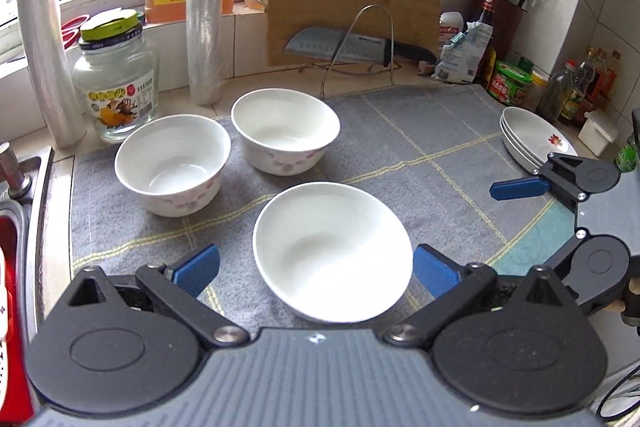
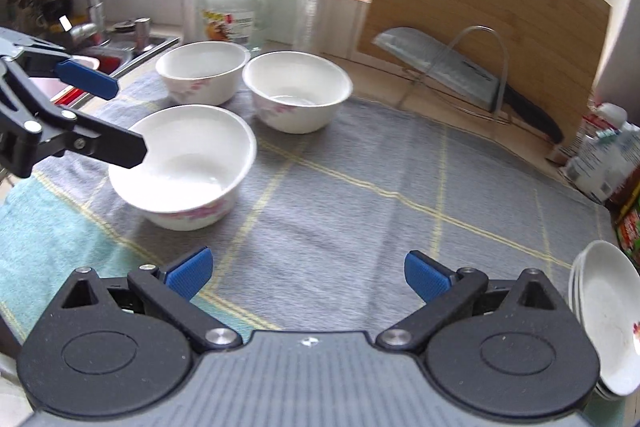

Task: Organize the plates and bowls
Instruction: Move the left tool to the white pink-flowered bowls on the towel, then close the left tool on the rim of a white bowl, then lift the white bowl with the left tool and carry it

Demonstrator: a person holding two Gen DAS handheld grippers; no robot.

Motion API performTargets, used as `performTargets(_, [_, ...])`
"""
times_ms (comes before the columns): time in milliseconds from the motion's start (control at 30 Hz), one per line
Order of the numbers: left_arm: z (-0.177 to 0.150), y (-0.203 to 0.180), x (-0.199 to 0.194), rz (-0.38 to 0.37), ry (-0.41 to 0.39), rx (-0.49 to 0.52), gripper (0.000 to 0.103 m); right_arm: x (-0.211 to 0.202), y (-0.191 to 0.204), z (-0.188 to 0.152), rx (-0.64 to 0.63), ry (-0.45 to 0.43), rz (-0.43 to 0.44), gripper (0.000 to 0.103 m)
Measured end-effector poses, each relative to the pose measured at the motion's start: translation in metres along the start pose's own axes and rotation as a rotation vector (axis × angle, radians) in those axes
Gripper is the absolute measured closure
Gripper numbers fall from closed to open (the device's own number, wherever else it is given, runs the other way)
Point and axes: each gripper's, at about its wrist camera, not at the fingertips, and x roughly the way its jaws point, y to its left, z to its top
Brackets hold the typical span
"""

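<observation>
1. Three white bowls stood on the grey checked mat [image 1: 400,155]: the nearest bowl [image 1: 332,253] toward the mat's front edge, the left rear bowl [image 1: 172,165] and the right rear bowl [image 1: 285,131] side by side near its back edge, close to each other but apart.
2. A stack of shallow plates [image 1: 532,139] sat at the mat's right edge, so the plates looked gathered already and the bowls seemed the step in hand.
3. The left gripper [image 1: 316,267] was spread wide, its blue pads either side of the nearest bowl, holding nothing (whether a pad touched the rim could not be told).
4. The right gripper [image 2: 308,273] was also wide apart and empty, over bare mat between the bowls and the plates.
5. The next move probably called for closing the left pads on the nearest bowl's rim, lifting it level and nesting it in a rear bowl; a thin glazed rim might slip in a loose grip.
</observation>
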Motion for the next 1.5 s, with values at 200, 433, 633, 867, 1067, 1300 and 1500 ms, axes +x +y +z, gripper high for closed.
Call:
performTargets(200, [-0.013, 0.013, 0.006, -0.015, 0.043, 0.015, 0.001, 0.018, 0.015, 0.005, -0.064, 0.009, 0.105, 0.000])
performTargets(433, [-0.022, 0.024, 0.015, -0.034, 0.111, 0.035, 0.001, 0.037, 0.022, 0.008, -0.135, 0.030, 0.154, 0.000])
performTargets(633, [-0.025, 0.025, 0.010, -0.070, 0.135, 0.078, 0.001, 0.042, 0.020, 0.010, -0.169, 0.013, 0.205, 0.000])
performTargets(867, [0.003, 0.021, 0.023, -0.139, 0.088, 0.052, 0.001, 0.050, 0.031, 0.016, -0.221, -0.029, 0.210, 0.000])
performTargets(1067, [0.018, 0.021, 0.041, -0.170, 0.093, 0.004, 0.007, 0.049, 0.035, 0.020, -0.223, -0.068, 0.234, 0.000])
performTargets(1300, [0.022, 0.046, 0.062, -0.262, 0.163, -0.186, 0.021, 0.053, 0.041, 0.022, -0.239, -0.082, 0.229, 0.008])
performTargets(1500, [0.024, 0.048, 0.068, -0.263, 0.184, -0.198, 0.026, 0.054, 0.044, 0.023, -0.230, -0.080, 0.237, 0.012])
